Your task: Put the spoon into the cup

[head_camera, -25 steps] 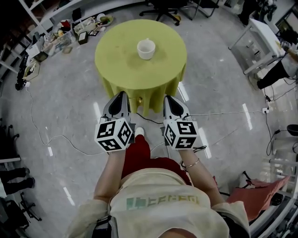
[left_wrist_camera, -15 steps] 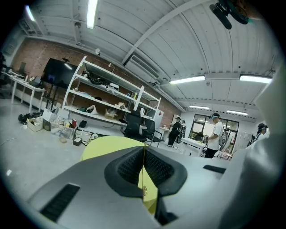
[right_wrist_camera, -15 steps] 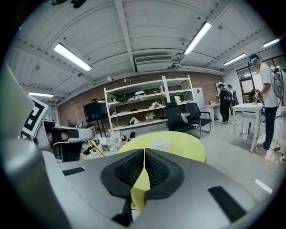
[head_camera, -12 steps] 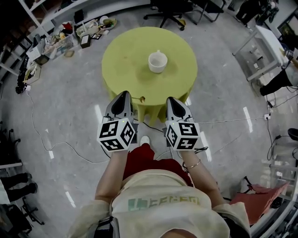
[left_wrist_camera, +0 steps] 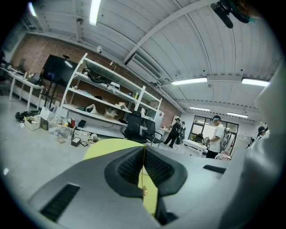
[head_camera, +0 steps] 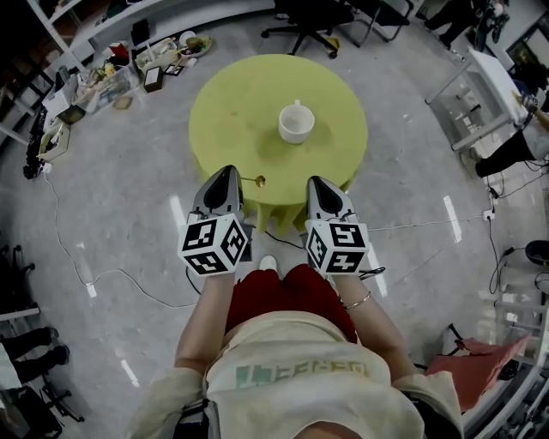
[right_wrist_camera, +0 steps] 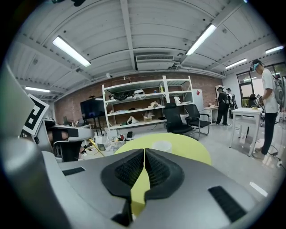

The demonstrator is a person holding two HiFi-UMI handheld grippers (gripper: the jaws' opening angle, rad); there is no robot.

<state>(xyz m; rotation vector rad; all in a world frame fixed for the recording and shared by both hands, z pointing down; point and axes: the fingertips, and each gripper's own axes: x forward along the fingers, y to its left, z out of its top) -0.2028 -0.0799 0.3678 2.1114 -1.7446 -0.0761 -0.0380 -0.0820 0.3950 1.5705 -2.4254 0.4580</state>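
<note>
A white cup (head_camera: 296,123) stands upright on a round yellow-green table (head_camera: 232,111), right of its centre. My left gripper (head_camera: 229,172) is shut on a thin gold spoon (head_camera: 256,180), whose bowl sticks out to the right over the table's near edge. In the left gripper view the spoon (left_wrist_camera: 144,190) shows as a fine gold line pinched between the closed pads of the left gripper (left_wrist_camera: 144,148). My right gripper (head_camera: 316,182) is shut with nothing in it, level with the left one. The right gripper view has the cup (right_wrist_camera: 161,146) ahead, beyond the right gripper (right_wrist_camera: 145,150).
Boxes and clutter (head_camera: 120,73) lie on the floor at the back left under shelving. A black office chair (head_camera: 310,15) stands behind the table. A white bench (head_camera: 485,81) and a person (head_camera: 515,146) are at the right. Cables (head_camera: 111,257) trail across the floor.
The table and cup have drawn nearer and shifted right in the head view as the person stepped forward. Both grippers stay shut, side by side, the spoon still in the left.
</note>
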